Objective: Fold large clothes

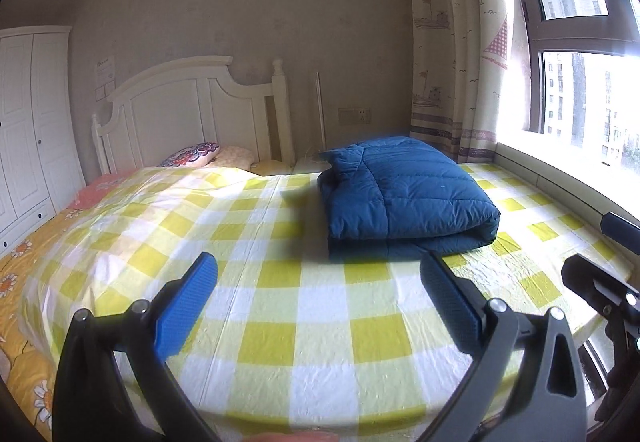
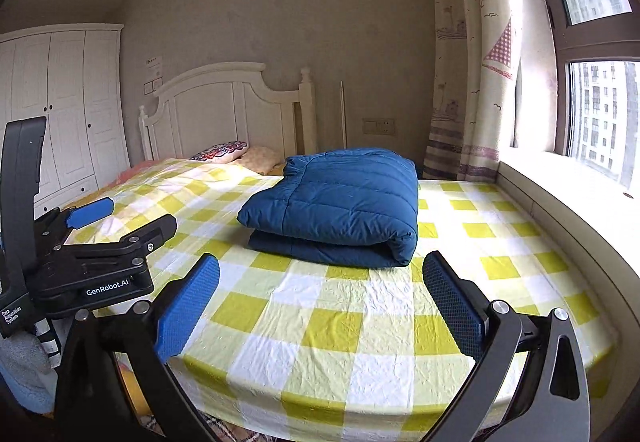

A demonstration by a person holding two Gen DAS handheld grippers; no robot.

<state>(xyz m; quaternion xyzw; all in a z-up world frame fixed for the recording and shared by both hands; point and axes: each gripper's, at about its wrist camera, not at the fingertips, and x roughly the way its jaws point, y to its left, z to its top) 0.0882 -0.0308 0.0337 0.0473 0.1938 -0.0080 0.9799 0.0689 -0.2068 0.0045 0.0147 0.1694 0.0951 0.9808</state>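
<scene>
we hold both grippers back from the foot of the bed, each with its fingers wide apart and clamped on nothing. the left gripper and the right gripper hang above the yellow-and-white checked sheet, clear of the cloth.

the blue padded jacket lies folded into a thick bundle on the sheet, toward the window side of the bed and well apart from both grippers. we judge the fold done or nearly so.

what could go wrong: the padding looks springy, so the top layer may creep open at the rounded fold edge if nothing presses it flat. if we reach in again with one finger under only the top layer, we may drag that layer off and undo the stack. the sheet looks thin and wrinkled; a low pass could snag it and pull the bundle along. the two grippers are also close side by side, so a careless swing could knock them together.

on the left gripper's body, seen in the right wrist view, we read "GenRobot.AI" and, on its side, "Data Acquisition System". the paper on the wall is too small to read.
</scene>
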